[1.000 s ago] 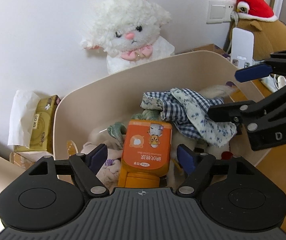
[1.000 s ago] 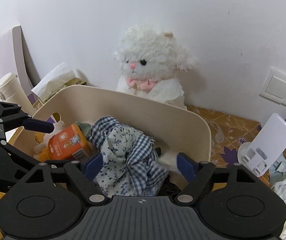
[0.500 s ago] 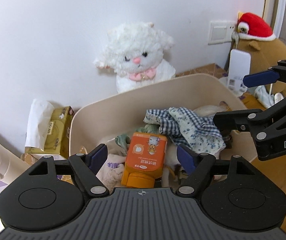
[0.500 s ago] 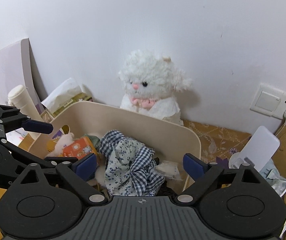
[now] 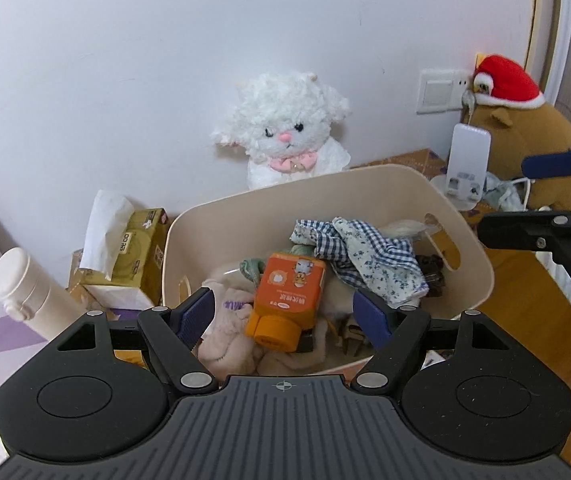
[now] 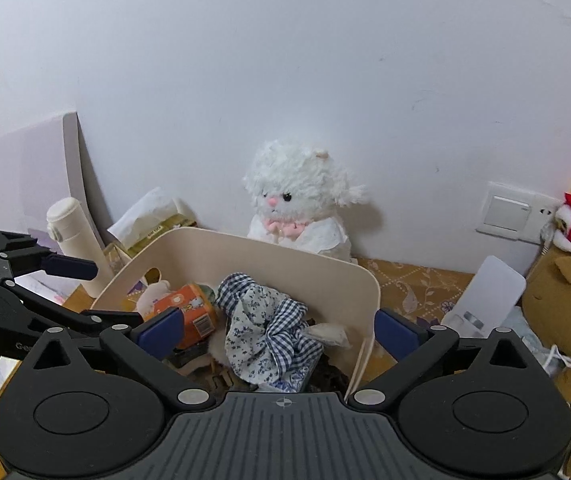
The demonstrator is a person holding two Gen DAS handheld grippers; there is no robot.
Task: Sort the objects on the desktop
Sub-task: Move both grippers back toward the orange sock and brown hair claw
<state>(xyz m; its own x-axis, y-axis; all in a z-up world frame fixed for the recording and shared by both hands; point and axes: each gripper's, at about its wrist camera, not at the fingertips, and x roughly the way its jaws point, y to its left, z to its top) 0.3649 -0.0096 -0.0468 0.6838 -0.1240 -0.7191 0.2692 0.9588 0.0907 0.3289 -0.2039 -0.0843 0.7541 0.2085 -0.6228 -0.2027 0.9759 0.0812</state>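
A beige bin (image 5: 365, 188) (image 6: 269, 252) stands on the desk, full of items. In it lie an orange pack (image 5: 289, 296) (image 6: 189, 312), a blue checked and floral cloth (image 5: 369, 256) (image 6: 269, 328) and pale soft things (image 5: 229, 340). My left gripper (image 5: 287, 316) is open and empty, above the bin's near side. My right gripper (image 6: 277, 326) is open and empty, above the bin's right part; it also shows at the right of the left wrist view (image 5: 545, 200).
A white plush lamb (image 5: 285, 132) (image 6: 297, 200) sits against the wall behind the bin. A tissue box (image 5: 133, 256) and a white bottle (image 5: 29, 296) stand left of it. A phone stand (image 5: 465, 164) and a brown plush with red hat (image 5: 525, 136) are at the right.
Both grippers have drawn back and up from the bin, so more of the wall and desk shows. The bin's contents have not moved. Both stay open.
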